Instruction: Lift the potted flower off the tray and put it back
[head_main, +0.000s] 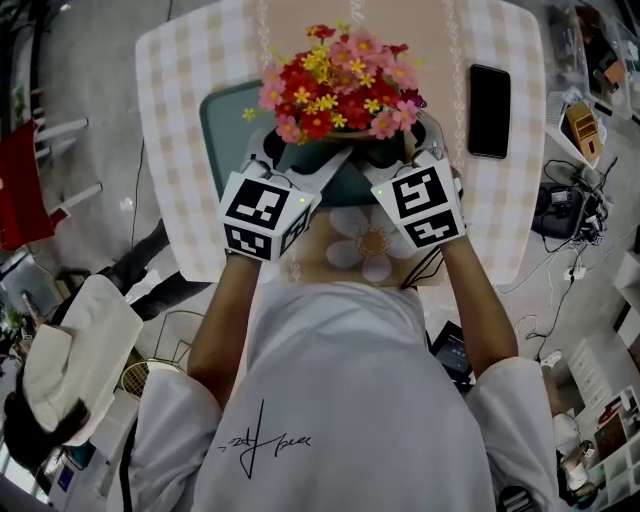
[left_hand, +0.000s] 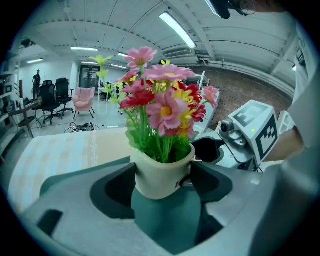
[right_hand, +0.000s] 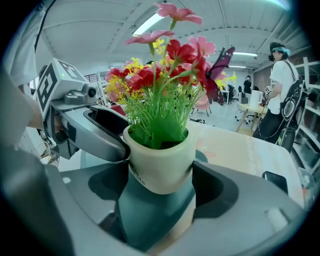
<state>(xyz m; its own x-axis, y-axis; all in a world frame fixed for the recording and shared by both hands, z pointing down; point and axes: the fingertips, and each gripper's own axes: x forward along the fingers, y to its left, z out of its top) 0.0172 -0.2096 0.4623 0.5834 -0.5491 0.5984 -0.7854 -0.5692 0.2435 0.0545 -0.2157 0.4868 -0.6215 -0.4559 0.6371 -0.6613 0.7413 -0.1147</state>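
1. Right now both tools grip the same thing. Your left gripper (left_hand: 162, 182) and your right gripper (right_hand: 161, 186) each have their jaws pressed against opposite sides of the cream pot (right_hand: 159, 160) of the potted flower (head_main: 338, 95).
2. That pot is over the teal tray (head_main: 225, 120), toward the tray's near edge. No view shows whether its base touches the tray.
3. Seen from the head view, the tray lies mid-way across the checked table (head_main: 175, 120). Bare cloth runs from the tray's left side out to the table's left edge.
4. On your right, a black phone (head_main: 489, 110) lies flat on the cloth, between the tray and the table's right edge and apart from your right gripper.
5. Your forearms cross the table's near edge, which is just ahead of your torso.
6. From the head view, the blossoms cover the jaws and only the marker cubes show. Each gripper view shows its jaws on the pot wall.
7. Only the left gripper view shows the office chairs (left_hand: 55, 95) and a pink chair (left_hand: 84, 99) beyond the table.
8. Only the right gripper view shows a purple butterfly (right_hand: 217, 75) among the flowers and a person standing (right_hand: 282, 95) to the right.
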